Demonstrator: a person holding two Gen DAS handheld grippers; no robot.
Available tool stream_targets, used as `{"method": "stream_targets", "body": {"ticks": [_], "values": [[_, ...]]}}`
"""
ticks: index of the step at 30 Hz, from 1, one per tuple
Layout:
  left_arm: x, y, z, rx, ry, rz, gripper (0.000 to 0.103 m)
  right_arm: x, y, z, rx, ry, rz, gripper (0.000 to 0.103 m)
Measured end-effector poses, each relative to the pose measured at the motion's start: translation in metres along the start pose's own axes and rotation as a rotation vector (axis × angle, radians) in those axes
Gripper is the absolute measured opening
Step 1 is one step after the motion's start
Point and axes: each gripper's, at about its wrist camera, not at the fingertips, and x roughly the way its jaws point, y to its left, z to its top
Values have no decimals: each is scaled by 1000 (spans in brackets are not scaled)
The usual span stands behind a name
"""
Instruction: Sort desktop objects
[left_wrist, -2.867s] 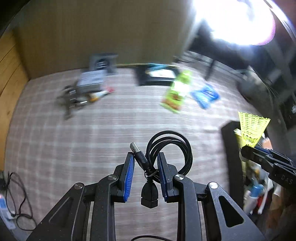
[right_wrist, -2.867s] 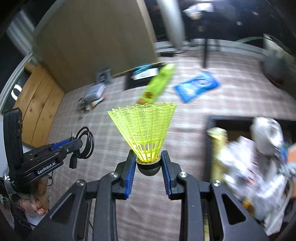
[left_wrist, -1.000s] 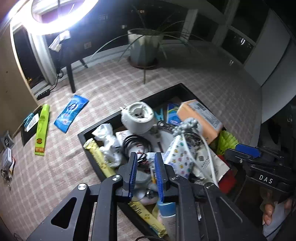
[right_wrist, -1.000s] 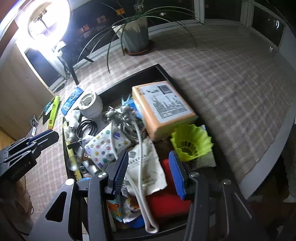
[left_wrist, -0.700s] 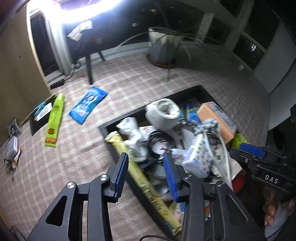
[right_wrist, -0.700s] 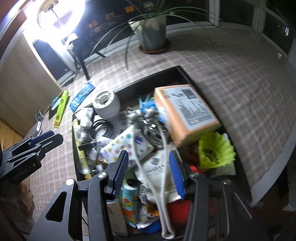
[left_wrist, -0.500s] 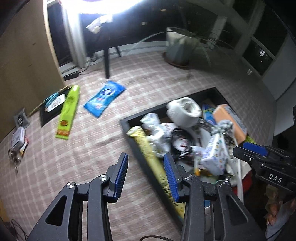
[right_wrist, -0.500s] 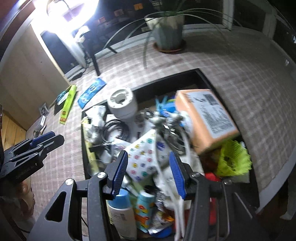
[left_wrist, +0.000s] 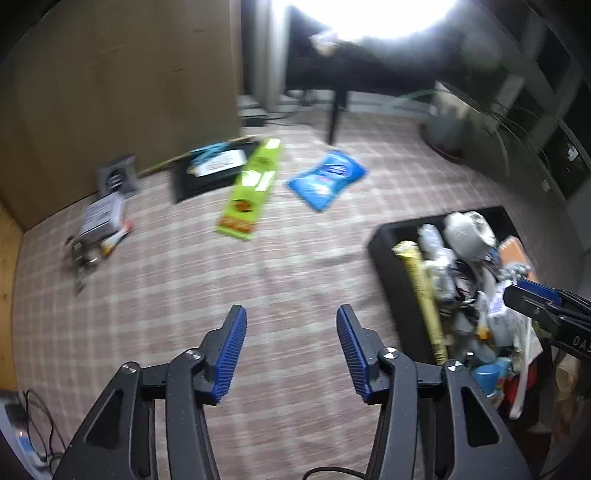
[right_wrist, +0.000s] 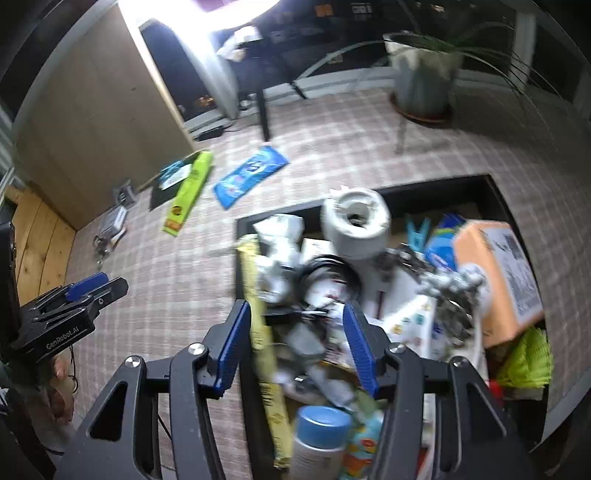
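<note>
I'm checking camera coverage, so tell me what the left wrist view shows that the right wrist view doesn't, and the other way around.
Only the left wrist view shows the cables and power strip at the table's near left corner.

Only the right wrist view shows the yellow shuttlecock in the black tray, the blue-capped bottle and the whole potted plant.

Both show the green snack pack, the blue wipes packet, the white round object, the orange box, and both open grippers, left and right.
</note>
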Motion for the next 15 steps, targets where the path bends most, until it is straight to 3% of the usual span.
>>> {"method": "stream_targets", "body": {"ticks": [5, 15], "values": [[-15, 43, -15, -69, -30, 57, 51, 7, 35, -1, -60, -5, 15, 54], [-55, 111, -50, -171, -112, 133, 68, 27, 108, -22, -136, 10, 59, 57]]}}
